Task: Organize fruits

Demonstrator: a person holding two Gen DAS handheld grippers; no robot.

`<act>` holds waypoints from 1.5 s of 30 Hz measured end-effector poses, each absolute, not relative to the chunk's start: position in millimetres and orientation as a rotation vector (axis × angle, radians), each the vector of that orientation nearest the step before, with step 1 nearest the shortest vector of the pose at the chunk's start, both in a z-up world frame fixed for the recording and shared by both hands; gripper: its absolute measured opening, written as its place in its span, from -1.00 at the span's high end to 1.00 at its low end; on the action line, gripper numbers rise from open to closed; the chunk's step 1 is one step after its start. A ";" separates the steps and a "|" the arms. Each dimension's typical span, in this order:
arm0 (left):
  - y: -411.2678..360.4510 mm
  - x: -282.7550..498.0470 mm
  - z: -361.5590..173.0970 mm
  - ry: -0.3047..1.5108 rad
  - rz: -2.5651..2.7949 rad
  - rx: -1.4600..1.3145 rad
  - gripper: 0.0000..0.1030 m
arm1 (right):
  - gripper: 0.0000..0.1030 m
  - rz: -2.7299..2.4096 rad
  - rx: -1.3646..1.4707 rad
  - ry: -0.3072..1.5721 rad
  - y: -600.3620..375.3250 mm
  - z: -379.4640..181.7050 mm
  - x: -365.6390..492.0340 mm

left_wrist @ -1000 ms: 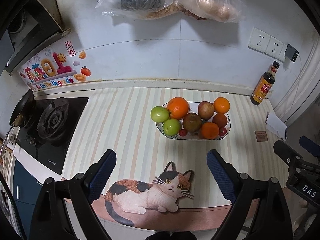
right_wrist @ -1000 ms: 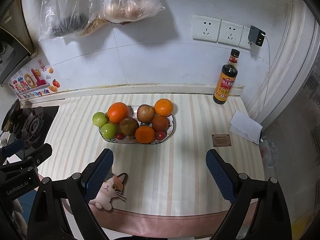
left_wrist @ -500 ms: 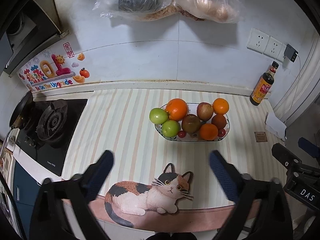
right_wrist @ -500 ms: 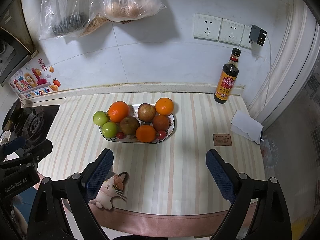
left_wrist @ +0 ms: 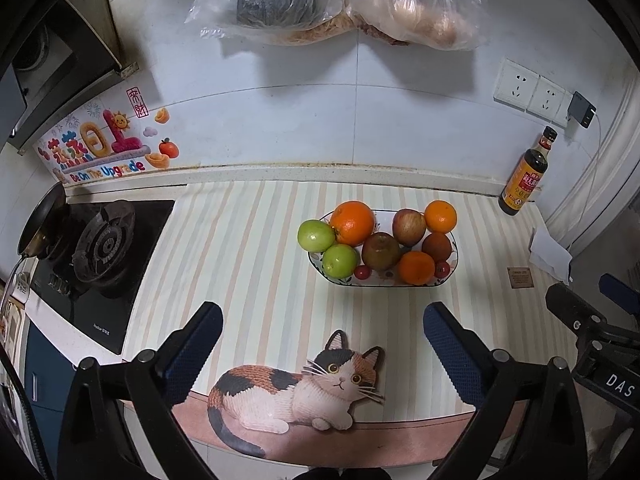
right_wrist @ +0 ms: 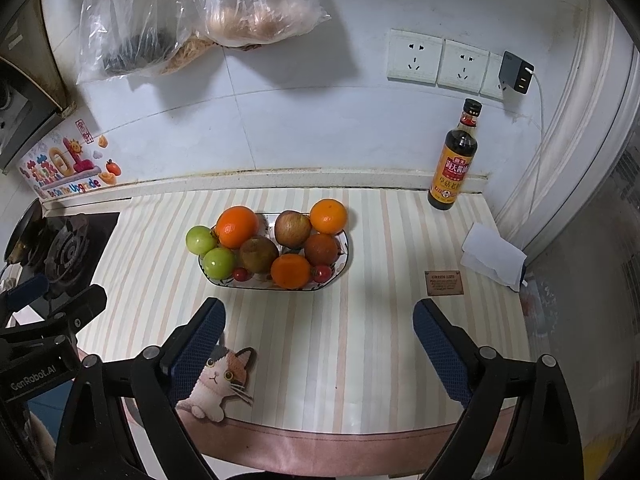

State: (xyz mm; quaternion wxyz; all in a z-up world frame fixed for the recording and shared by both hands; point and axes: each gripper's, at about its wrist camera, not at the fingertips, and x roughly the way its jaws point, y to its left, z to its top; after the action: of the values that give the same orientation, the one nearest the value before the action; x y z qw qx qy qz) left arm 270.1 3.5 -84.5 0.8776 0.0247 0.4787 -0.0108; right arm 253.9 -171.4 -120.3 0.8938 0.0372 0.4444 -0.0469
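Striped counter against a white tiled wall, with a stove at the left and a sauce bottle at the far right. Centre: an oval bowl piled with fruit, namely three oranges, two green apples, brownish and reddish fruits and small red tomatoes. One green apple overhangs the bowl's left rim. Near edge: a cat-shaped mat. Left gripper and right gripper hover near the counter's front edge, well apart from the bowl, each with fingers spread wide and holding nothing. Two plastic bags hang on the wall above.
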 end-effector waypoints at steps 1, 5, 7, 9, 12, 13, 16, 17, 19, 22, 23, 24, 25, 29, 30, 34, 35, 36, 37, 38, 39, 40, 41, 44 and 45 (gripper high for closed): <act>3.5 270.2 -84.7 0.999 -0.025 0.051 -1.00 | -0.95 -0.098 0.078 0.920 -171.5 -120.0 254.1; 3.8 271.0 -84.2 0.996 -0.027 0.051 -1.00 | -0.95 -0.100 0.077 0.917 -172.6 -120.1 254.1; 3.5 270.3 -82.5 0.993 -0.026 0.050 -1.00 | -0.95 -0.100 0.077 0.918 -173.0 -120.1 253.6; 3.3 269.4 -81.5 0.989 -0.023 0.050 -1.00 | -0.95 -0.102 0.075 0.920 -173.6 -120.4 254.1; 3.0 267.9 -80.7 0.989 -0.022 0.046 -1.00 | -0.95 -0.102 0.075 0.919 -174.2 -120.7 254.2; 3.1 267.7 -80.5 0.988 -0.021 0.047 -1.00 | -0.95 -0.102 0.076 0.918 -174.2 -120.9 253.6; 2.9 266.6 -80.3 0.988 -0.021 0.046 -1.00 | -0.95 -0.102 0.072 0.919 -174.2 -121.1 253.6; 2.8 266.6 -80.0 0.987 -0.020 0.047 -1.00 | -0.95 -0.099 0.072 0.921 -174.3 -121.5 253.4; 3.1 264.9 -80.1 0.987 -0.019 0.046 -1.00 | -0.95 -0.099 0.071 0.919 -173.6 -121.4 251.8; 3.0 265.0 -80.0 0.985 -0.019 0.049 -1.00 | -0.95 -0.098 0.072 0.919 -173.9 -122.0 250.2; 3.1 264.6 -79.9 0.985 -0.020 0.049 -1.00 | -0.95 -0.099 0.070 0.920 -173.3 -122.0 249.5; 2.9 263.4 -79.7 0.985 -0.019 0.048 -1.00 | -0.95 -0.099 0.071 0.920 -173.0 -121.6 248.4; 3.0 263.3 -79.6 0.985 -0.018 0.047 -1.00 | -0.95 -0.098 0.072 0.919 -172.8 -121.5 248.6; 2.9 261.5 -79.3 0.983 -0.020 0.046 -1.00 | -0.95 -0.096 0.075 0.917 -173.2 -121.4 247.5; 3.1 261.7 -79.4 0.984 -0.020 0.046 -1.00 | -0.95 -0.097 0.073 0.915 -172.6 -121.1 245.8; 2.6 255.1 -77.6 0.982 -0.021 0.039 -1.00 | -0.95 -0.097 0.071 0.913 -171.8 -120.1 242.2; 2.7 254.6 -77.2 0.981 -0.022 0.039 -1.00 | -0.95 -0.096 0.070 0.914 -171.6 -119.8 241.5; 2.9 254.6 -77.2 0.981 -0.022 0.038 -1.00 | -0.96 -0.097 0.071 0.912 -170.9 -118.9 240.1; 3.3 252.2 -76.9 0.980 -0.021 0.037 -1.00 | -0.96 -0.097 0.070 0.910 -170.6 -118.4 238.9; 3.6 250.5 -76.6 0.979 -0.020 0.036 -1.00 | -0.96 -0.097 0.069 0.911 -170.2 -118.2 238.1; 3.9 249.4 -76.6 0.979 -0.019 0.036 -1.00 | -0.96 -0.097 0.069 0.913 -169.8 -118.0 237.2; 4.0 249.2 -76.5 0.979 -0.019 0.034 -1.00 | -0.96 -0.096 0.070 0.913 -169.8 -117.7 236.3; 4.0 249.3 -76.5 0.978 -0.019 0.035 -1.00 | -0.96 -0.096 0.068 0.912 -169.6 -117.3 235.4; 4.8 246.8 -75.9 0.976 -0.017 0.033 -1.00 | -0.96 -0.094 0.070 0.912 -169.6 -116.6 234.1; 4.9 246.9 -75.9 0.975 -0.017 0.033 -1.00 | -0.96 -0.094 0.070 0.911 -169.7 -116.1 233.3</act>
State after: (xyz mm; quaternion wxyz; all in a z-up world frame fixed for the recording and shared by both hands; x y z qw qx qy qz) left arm 246.9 4.9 -75.9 0.8833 0.0160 0.4685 -0.0083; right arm 233.3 -169.7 -116.1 0.8965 0.0340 0.4395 -0.0453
